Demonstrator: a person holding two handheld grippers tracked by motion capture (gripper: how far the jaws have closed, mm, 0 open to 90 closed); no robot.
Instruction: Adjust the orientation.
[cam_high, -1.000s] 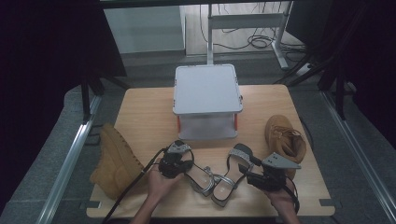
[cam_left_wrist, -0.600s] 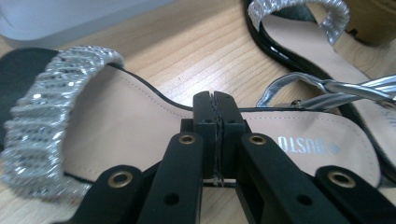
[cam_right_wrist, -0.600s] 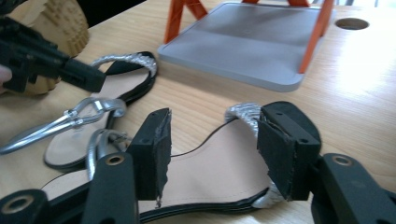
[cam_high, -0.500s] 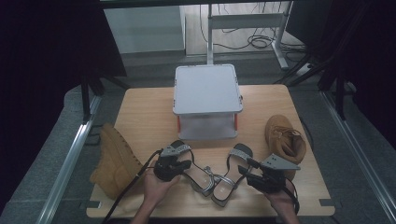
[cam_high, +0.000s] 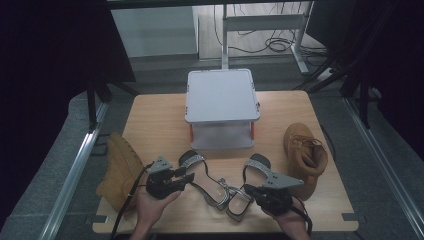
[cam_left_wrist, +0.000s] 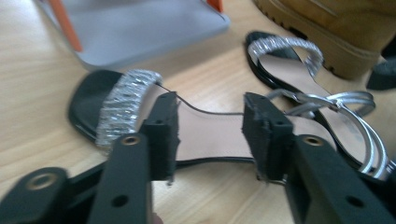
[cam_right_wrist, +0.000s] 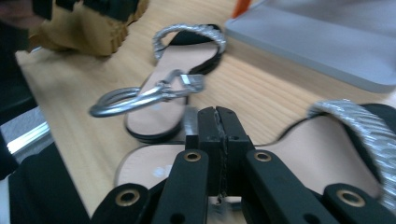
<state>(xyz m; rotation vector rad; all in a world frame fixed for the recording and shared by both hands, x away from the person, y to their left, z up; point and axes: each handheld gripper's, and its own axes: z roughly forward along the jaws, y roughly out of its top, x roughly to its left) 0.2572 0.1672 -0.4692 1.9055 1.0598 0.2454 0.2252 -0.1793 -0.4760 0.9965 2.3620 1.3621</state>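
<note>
while the two sandals lay crossed at their heels near the table's (cam_high: 150, 125) front edge, the left gripper (cam_left_wrist: 210, 135) had just opened, its jaws apart over the left sandal (cam_left_wrist: 205, 135) and gripping nothing. the right gripper (cam_right_wrist: 218, 135) had just closed; whether it pinched the right sandal (cam_right_wrist: 327, 154) was unclear. the sandals looked light and flat, with thin, flexible soles and floppy straps; the sole edge at mid-length seemed the firmest hold.

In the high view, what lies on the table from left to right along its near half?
Tan boot lying on its side → left gripper → left sandal → right sandal → upright tan boot.
</note>
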